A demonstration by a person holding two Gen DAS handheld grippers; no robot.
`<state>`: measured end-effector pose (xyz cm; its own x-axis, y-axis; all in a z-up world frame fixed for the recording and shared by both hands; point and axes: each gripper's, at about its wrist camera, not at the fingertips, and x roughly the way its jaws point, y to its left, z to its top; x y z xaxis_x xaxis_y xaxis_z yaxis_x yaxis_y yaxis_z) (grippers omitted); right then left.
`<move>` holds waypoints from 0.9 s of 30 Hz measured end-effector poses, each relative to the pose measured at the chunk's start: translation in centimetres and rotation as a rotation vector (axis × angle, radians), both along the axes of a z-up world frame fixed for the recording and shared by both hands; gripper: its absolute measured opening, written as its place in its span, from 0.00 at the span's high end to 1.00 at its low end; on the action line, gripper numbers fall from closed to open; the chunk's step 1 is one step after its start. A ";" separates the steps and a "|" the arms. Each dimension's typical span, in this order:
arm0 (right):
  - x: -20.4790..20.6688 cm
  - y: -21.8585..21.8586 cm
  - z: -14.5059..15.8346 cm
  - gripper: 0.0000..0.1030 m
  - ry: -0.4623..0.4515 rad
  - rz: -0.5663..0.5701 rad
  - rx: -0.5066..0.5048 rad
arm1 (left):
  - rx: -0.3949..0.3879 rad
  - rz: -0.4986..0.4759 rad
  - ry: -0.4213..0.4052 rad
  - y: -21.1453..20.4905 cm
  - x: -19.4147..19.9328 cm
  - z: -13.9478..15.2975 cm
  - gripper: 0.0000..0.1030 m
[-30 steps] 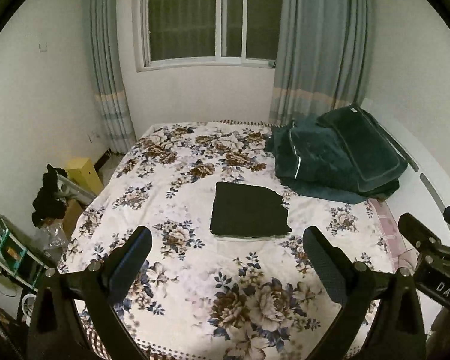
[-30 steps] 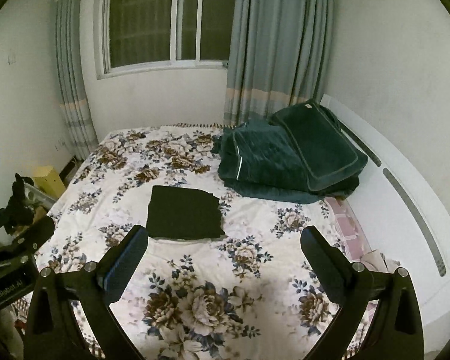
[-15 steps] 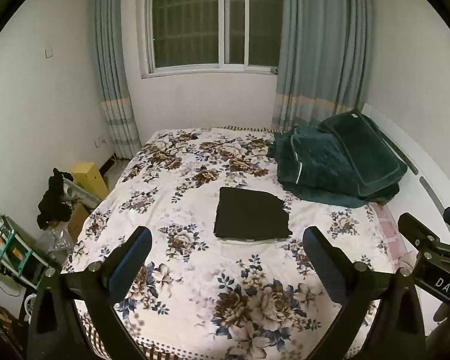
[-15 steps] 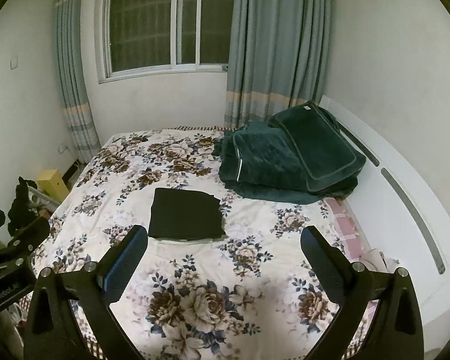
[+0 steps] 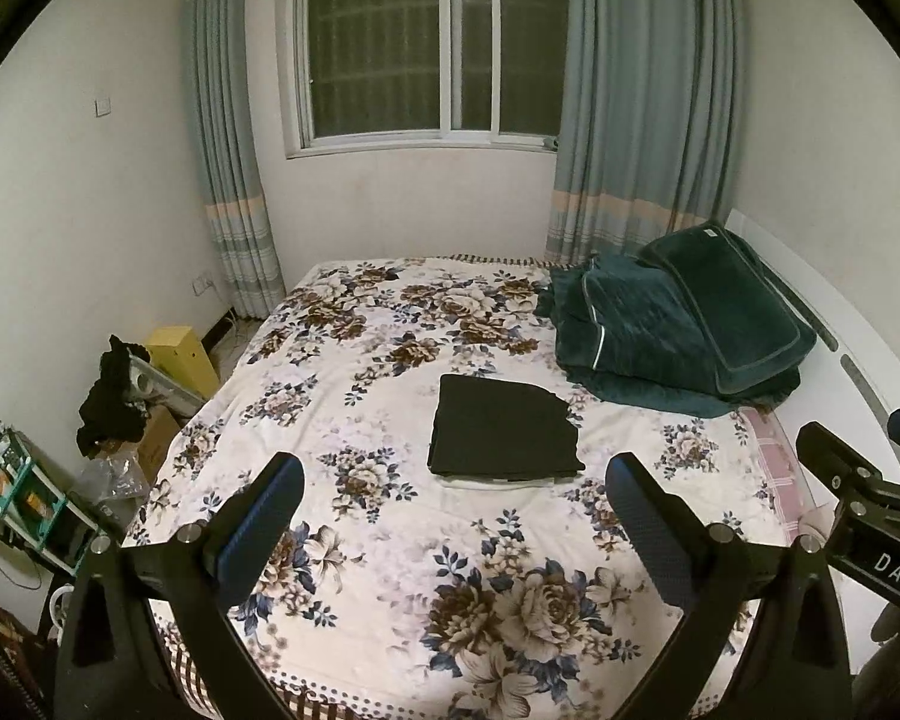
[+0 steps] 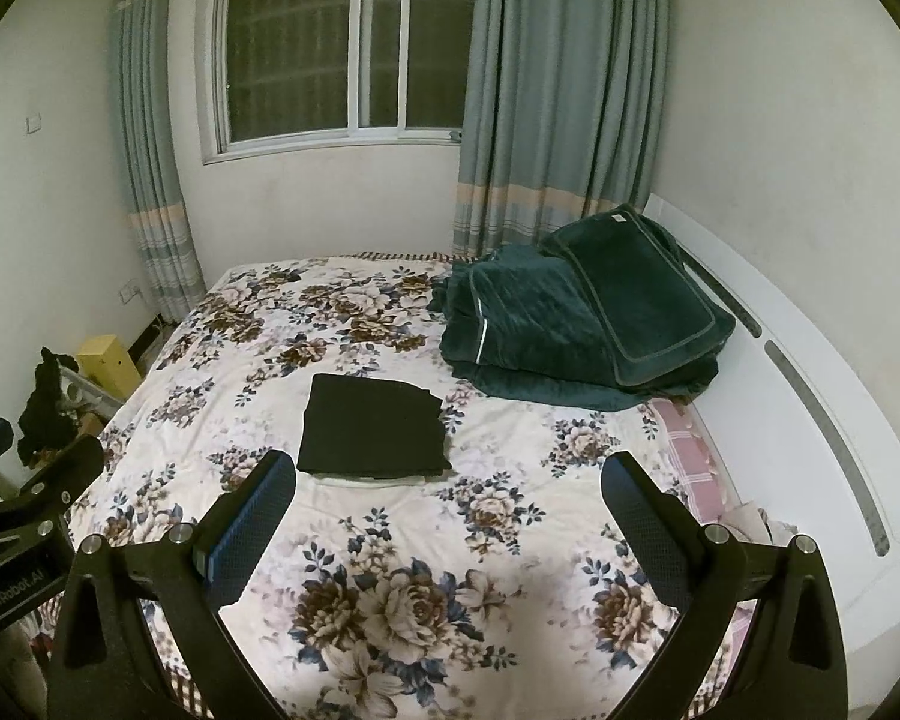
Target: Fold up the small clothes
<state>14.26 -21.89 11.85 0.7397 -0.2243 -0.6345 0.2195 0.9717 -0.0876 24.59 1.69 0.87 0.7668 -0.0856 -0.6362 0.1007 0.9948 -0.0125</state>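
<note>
A black garment (image 5: 501, 435) (image 6: 373, 427) lies folded into a flat rectangle in the middle of the floral bedspread (image 5: 390, 540) (image 6: 510, 480), with a pale edge showing under its near side. My left gripper (image 5: 450, 504) is held back above the foot of the bed, open and empty, well short of the garment. My right gripper (image 6: 447, 501) is likewise open and empty, and the garment sits beyond its left finger. Each gripper's body shows at the edge of the other's view.
Dark green bedding and a pillow (image 5: 684, 330) (image 6: 582, 324) are piled at the far right against the white headboard (image 6: 810, 396). Left of the bed stand a yellow box (image 5: 183, 351), black clothes on a rack (image 5: 111, 396) and a cluttered shelf (image 5: 18, 492). Curtains and a window lie behind.
Both grippers have drawn back and tilted up a little, so more of the window and wall shows. The garment has not moved, and both grippers stay open.
</note>
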 end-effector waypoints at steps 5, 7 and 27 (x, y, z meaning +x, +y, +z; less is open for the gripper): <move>0.2 0.1 -0.2 0.00 0.007 0.006 0.004 | -0.001 0.001 0.000 -0.1 0.0 0.0 0.00; 0.1 0.1 -0.2 0.00 0.011 0.007 0.001 | 0.000 0.002 0.000 -0.1 0.0 0.0 0.00; 0.9 -0.3 -0.3 0.00 0.011 0.018 0.004 | 0.003 0.004 -0.015 -0.2 -0.4 0.4 0.00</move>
<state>15.18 -22.15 11.59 0.7367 -0.2084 -0.6433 0.2011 0.9758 -0.0858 24.19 1.46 1.25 0.7766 -0.0806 -0.6248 0.0966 0.9953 -0.0084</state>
